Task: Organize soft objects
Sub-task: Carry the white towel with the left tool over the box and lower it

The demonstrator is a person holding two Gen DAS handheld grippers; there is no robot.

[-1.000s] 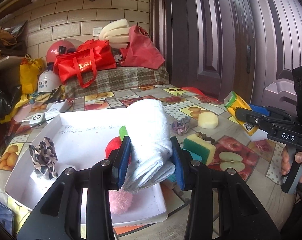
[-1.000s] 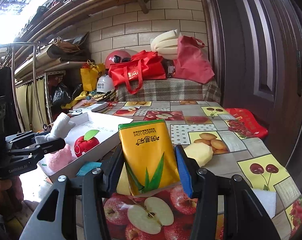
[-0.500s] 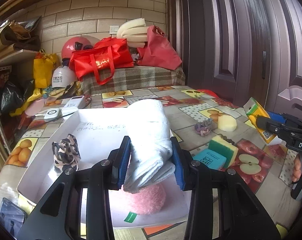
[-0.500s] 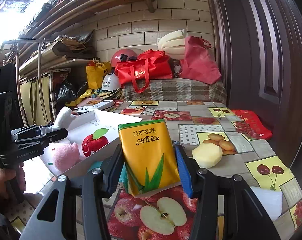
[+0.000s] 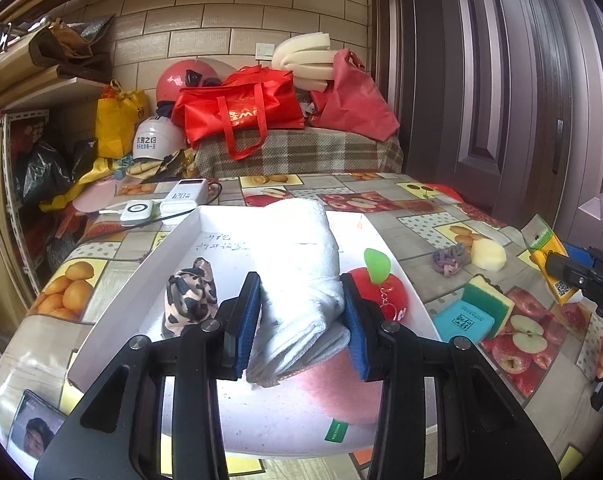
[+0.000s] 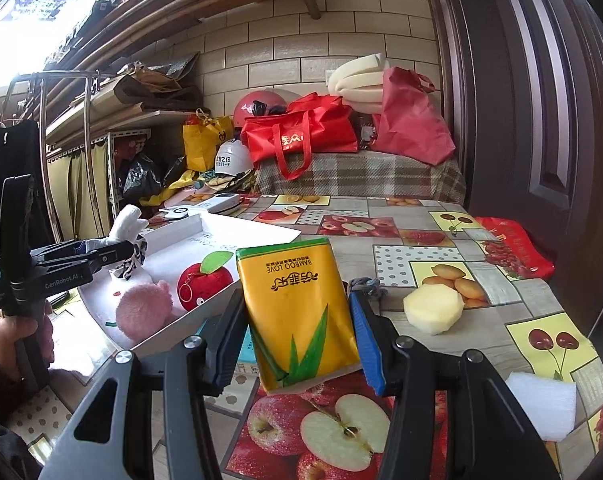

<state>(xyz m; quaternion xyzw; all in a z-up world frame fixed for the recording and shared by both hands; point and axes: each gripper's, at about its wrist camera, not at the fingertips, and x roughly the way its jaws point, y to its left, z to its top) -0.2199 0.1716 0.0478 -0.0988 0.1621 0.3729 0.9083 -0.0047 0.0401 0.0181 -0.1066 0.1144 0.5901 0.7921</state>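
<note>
The table (image 6: pixel 453 248) carries a fruit-print cloth. On its left part sits a white tray (image 5: pixel 149 268). The left gripper (image 5: pixel 301 320) is clenched on a rolled white towel (image 5: pixel 301 264), which it holds above the tray with the roll pointing away from the camera. The right gripper (image 6: pixel 297 316) is clenched on a yellow tissue pack (image 6: pixel 297 308), held upright over the table just right of the tray.

Inside the tray lie a red plush apple (image 6: pixel 203 280) with a green leaf, a pink plush ball (image 6: pixel 141 310) touching the apple's left side, and a leopard-print scrunchie (image 5: pixel 189 298) well left of the apple.

On the table right of the tray lie a yellow-green sponge (image 5: pixel 487 302), a teal packet (image 5: pixel 463 320) touching it, a pale yellow foam block (image 6: pixel 433 306), and a small braided scrunchie (image 5: pixel 449 258).
</note>
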